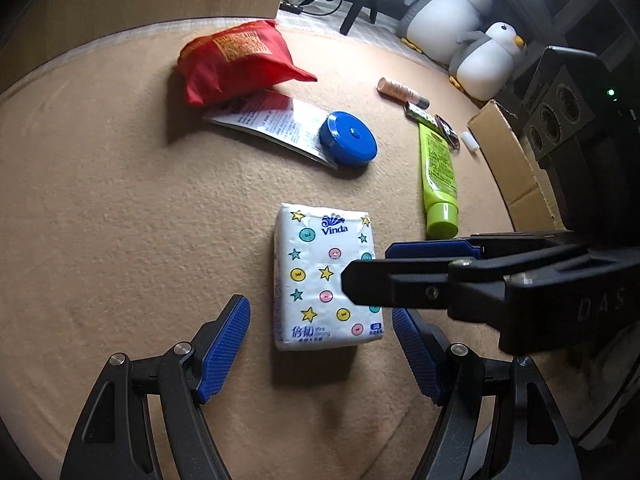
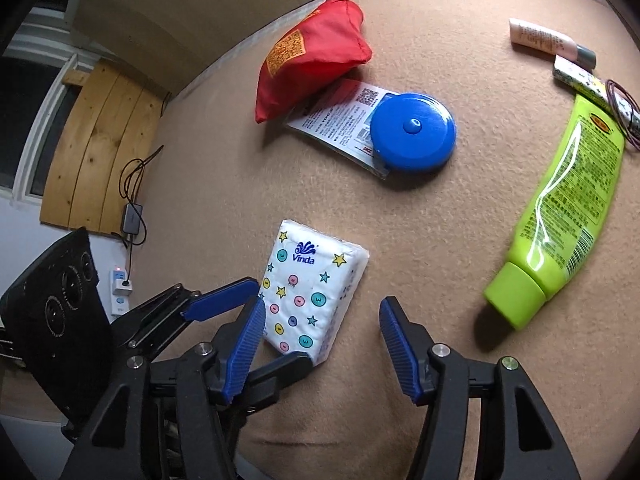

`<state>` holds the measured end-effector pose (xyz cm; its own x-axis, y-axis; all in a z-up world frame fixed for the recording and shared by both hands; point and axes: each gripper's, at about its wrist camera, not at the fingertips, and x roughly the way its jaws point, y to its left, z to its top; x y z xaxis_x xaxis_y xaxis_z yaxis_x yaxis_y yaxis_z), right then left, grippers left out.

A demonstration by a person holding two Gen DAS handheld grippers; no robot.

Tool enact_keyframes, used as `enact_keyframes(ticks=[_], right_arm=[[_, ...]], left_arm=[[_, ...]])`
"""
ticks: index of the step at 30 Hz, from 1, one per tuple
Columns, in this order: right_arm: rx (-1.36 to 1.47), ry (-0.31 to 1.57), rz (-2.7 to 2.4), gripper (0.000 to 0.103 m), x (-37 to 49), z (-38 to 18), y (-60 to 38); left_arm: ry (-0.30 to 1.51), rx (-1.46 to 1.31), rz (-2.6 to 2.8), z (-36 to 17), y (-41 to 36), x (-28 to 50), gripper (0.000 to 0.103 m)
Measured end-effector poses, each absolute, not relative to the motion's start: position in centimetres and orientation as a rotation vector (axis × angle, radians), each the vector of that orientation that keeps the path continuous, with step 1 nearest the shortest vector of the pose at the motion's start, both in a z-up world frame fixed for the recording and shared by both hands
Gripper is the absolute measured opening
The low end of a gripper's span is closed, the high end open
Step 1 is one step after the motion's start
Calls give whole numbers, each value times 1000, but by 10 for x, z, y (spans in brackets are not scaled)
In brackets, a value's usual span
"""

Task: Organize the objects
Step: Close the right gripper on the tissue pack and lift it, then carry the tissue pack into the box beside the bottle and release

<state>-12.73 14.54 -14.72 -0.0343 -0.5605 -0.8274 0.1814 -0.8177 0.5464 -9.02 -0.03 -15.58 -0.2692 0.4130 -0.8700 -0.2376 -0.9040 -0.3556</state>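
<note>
— See the tissue pack (image 1: 326, 276)? It lies flat on the tan carpet (image 1: 120, 220), right in front of both grabbers.

— Which one is going for it?

— I think the left gripper (image 1: 320, 344). Its blue fingers (image 1: 226, 346) are wide apart, one on each side of the pack's near end, not touching it. Nothing is in them.

— And the other one?

— The right gripper (image 2: 322, 344) is open too, and empty. One finger hangs over the pack's edge, but it does not press on it.

— Is the pack hard to pick up?

— It looks light and soft, like a little pillow in shiny plastic. It will squish if you squeeze hard, and the wrap may be slippery. I would pinch the two long sides, near the middle.

— What else is around?

— A blue tape measure (image 1: 348, 138) sitting on a leaflet (image 1: 272, 124), a red bag (image 1: 236, 62), a green tube (image 1: 438, 176), and a cardboard box (image 1: 516, 164) off to the side. Maybe the things go in there.
</note>
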Motion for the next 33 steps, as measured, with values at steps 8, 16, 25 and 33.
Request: enact_keyframes(ticks=[8,16,25,33], right_arm=[[1737,-354,-1885,55,-126,-146,135],[1744,-324,-1874,42,-124,-154,132],[1689,-320,-1937,40,-114,-134,148],[1609,-367,-2057,40,-105,-97,202]], left_arm=[[-238,-1581,2187,-159,2,-91,65],[-235,-1571,2196,-158,6,-85,59],[-217,-1509,2237,-130,27,-78,56],[-124,-1405,2234,-94,83,-82,56]])
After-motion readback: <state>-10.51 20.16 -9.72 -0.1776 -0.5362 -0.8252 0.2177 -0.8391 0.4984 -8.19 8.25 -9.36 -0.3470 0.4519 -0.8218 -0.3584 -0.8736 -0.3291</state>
